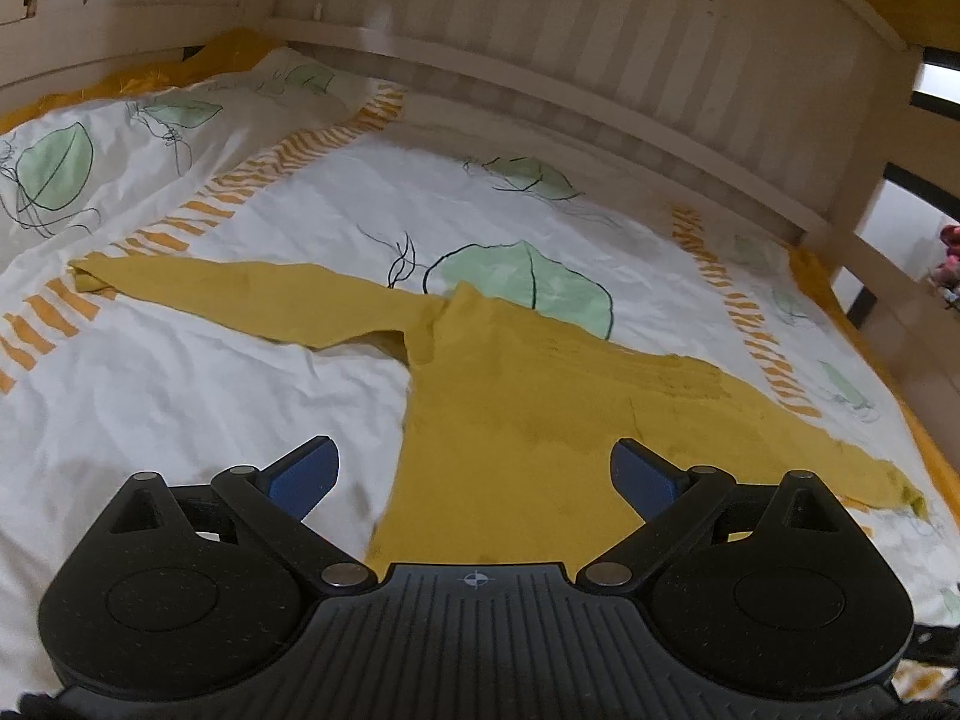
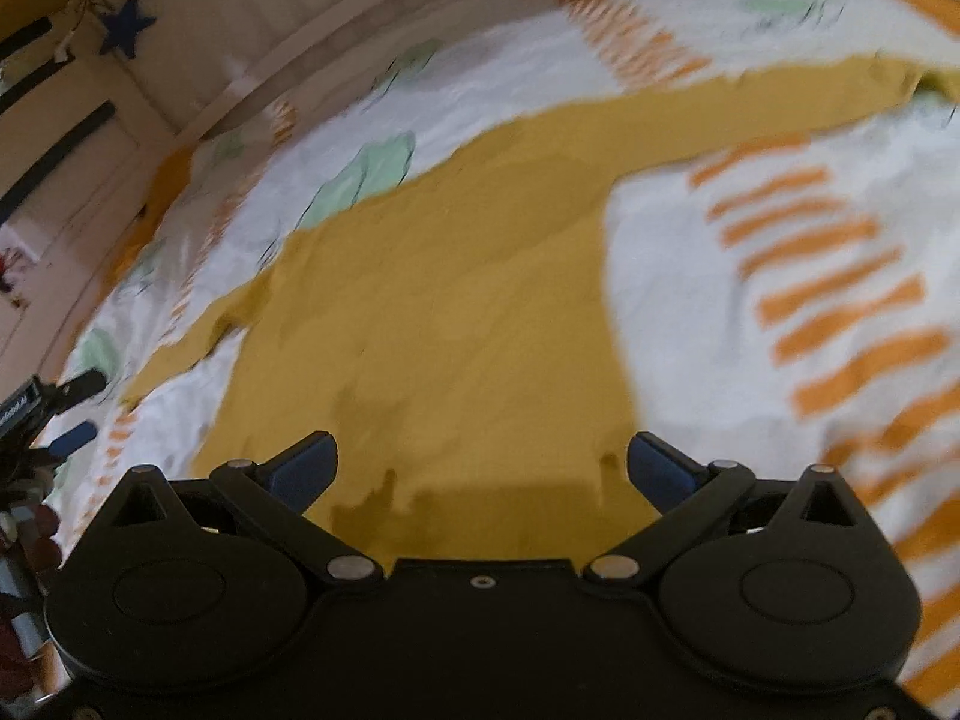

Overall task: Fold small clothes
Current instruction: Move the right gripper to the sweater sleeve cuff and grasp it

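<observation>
Both the left tongs (image 1: 474, 474) and the right tongs (image 2: 480, 468) hover spread wide, holding nothing, above the near hem of the yellow top (image 1: 510, 396), which lies flat on the bed (image 1: 210, 396), sleeves out. Folding looks unstarted; next likely grasps a sleeve or side.

A bed (image 1: 180, 396) carries everything, covered by a rumpled white duvet (image 1: 312, 192) printed with green leaves and bands of orange stripes. Spread flat on it lies a mustard-yellow long-sleeved top (image 1: 510, 396), both sleeves stretched out sideways. A pale slatted headboard (image 1: 600, 42) rises behind the bed.
</observation>
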`<action>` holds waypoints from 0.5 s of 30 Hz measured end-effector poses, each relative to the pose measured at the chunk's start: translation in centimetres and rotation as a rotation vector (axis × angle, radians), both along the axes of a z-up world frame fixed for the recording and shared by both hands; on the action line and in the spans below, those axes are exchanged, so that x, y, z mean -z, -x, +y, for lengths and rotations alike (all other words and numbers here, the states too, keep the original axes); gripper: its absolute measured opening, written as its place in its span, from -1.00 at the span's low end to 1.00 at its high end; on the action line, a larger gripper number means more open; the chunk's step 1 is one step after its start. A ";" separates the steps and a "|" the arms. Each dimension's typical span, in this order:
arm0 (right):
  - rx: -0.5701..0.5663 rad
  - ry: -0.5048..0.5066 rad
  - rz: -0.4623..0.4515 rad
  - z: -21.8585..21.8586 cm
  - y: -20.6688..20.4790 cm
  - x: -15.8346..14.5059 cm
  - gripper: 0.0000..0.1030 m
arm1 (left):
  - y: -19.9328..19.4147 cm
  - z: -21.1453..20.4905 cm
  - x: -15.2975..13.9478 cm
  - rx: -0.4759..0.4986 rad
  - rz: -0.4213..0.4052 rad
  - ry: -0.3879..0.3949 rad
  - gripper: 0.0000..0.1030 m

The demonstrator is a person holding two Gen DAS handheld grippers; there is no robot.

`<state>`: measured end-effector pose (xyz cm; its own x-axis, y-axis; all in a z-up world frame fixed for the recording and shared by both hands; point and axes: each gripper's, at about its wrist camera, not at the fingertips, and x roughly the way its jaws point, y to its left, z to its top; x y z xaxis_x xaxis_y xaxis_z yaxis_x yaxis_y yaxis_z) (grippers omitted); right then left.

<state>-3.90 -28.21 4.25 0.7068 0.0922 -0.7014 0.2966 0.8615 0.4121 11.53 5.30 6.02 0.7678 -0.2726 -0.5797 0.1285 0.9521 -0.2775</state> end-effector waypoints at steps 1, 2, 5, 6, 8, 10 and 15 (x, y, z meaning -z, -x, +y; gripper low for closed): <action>0.015 0.027 -0.010 -0.6 -0.2 -0.2 0.99 | -0.6 -0.2 0.3 -0.008 -0.004 -0.006 0.91; 0.033 0.060 -0.022 -1.3 -0.4 -0.4 0.99 | -1.0 -0.3 0.6 -0.014 -0.004 -0.012 0.91; 0.090 0.165 -0.046 -3.1 -1.0 -0.8 0.99 | -2.9 -1.1 1.7 -0.019 -0.004 -0.032 0.91; 0.114 0.207 -0.054 -3.8 -1.4 -1.0 0.99 | -3.5 -1.4 2.1 -0.019 -0.010 -0.044 0.91; 0.160 0.296 -0.058 -5.1 -2.0 -1.0 0.99 | -4.5 -2.0 3.0 -0.024 -0.022 -0.070 0.91; 0.218 0.385 -0.050 -6.5 -2.6 -1.0 0.99 | -5.5 -2.6 4.0 -0.029 -0.028 -0.085 0.91; 0.303 0.448 -0.030 -11.3 -3.8 -0.5 0.98 | -7.3 -4.2 6.4 -0.032 -0.028 -0.099 0.91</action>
